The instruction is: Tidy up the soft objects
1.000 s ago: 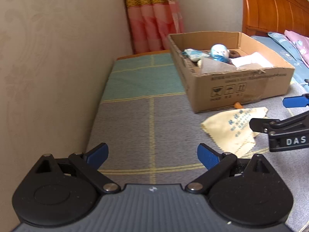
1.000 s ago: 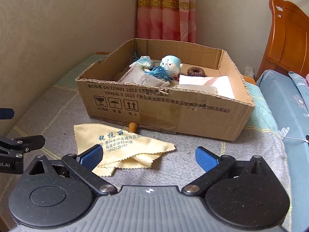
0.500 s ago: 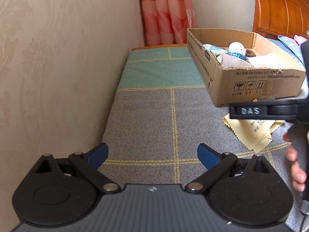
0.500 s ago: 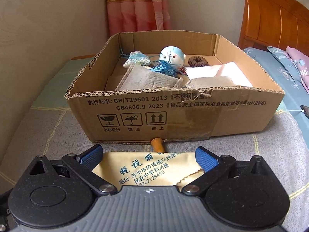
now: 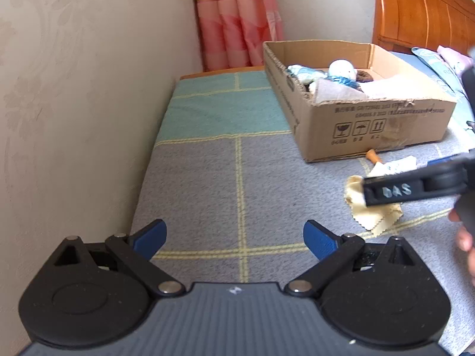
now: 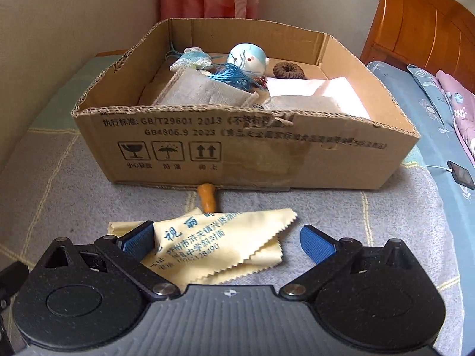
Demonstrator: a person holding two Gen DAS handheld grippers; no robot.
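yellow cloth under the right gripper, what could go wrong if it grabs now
1. The yellow cloth lies folded in loose layers, so the open right gripper may pinch only the top layer and let the rest drag or unfold.
2. A small orange piece touches the cloth's far edge, in front of the cardboard box; lifting could knock or carry it along.
3. The fingers sit low on the blanket and might catch it too.

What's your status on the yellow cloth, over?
Right gripper open, straddling the yellow cloth on the bed. Left gripper open, idle over bare blanket. Orange peg lies between cloth and cardboard box.
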